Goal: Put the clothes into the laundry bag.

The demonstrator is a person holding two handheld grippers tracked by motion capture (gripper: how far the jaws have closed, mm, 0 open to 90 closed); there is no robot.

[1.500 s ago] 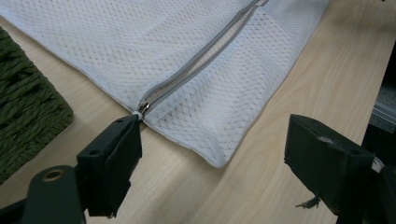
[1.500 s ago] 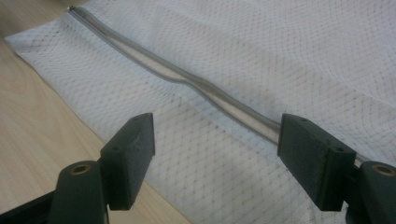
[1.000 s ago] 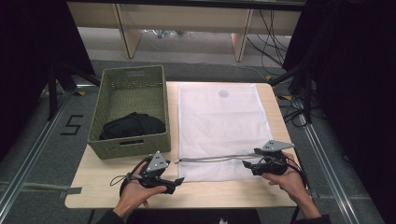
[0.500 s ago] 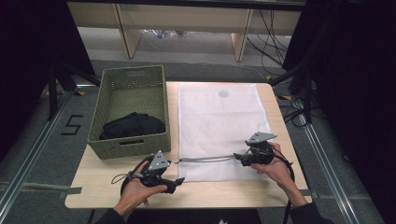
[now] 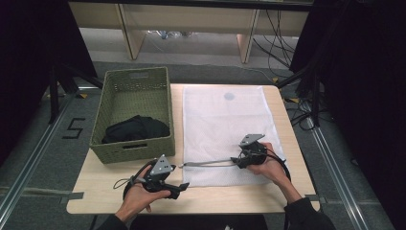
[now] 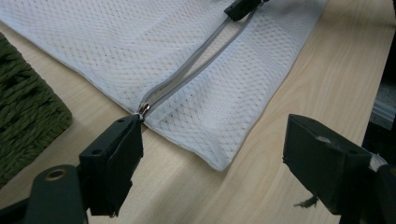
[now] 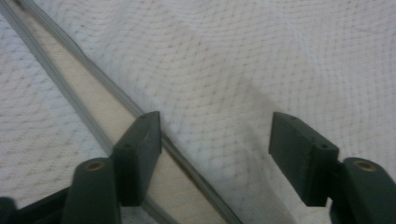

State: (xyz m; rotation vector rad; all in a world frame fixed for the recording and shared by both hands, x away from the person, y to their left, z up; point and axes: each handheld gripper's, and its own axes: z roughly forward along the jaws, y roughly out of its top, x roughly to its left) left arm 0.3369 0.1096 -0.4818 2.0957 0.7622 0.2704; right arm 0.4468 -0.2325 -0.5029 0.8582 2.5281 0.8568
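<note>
High view, left to right. A grey carpeted floor (image 5: 43,153) bears a taped numeral 5 (image 5: 73,128) and a metal rail; black curtains close both sides of the room, and pale wooden furniture legs and loose cables stand beyond the far edge of the table. The light wooden table (image 5: 119,201) carries a green woven basket (image 5: 115,152) at its left, with a dark garment (image 5: 136,129) lying in the near end.

Just right of the basket lies a white mesh laundry bag (image 5: 222,122), flat on the table, with a grey zipper (image 5: 206,164) running across its near end.

Left gripper (image 5: 179,187): held low at the near edge of the table, just in front of the basket and beside the bag's near left corner. In the left gripper view its jaws stand wide apart and grasp nothing; the left jaw tip sits right at the zipper pull (image 6: 143,110), whether touching cannot be told, and the zipper (image 6: 196,60) is parted beyond it.

Right gripper (image 5: 238,162): resting on the bag at the right part of the zipper. In the right gripper view the jaws are spread and released, pressing on the mesh (image 7: 261,60); the left jaw lies against the upper zipper edge (image 7: 116,100), with bare table wood (image 7: 107,121) showing through the gap.
</note>
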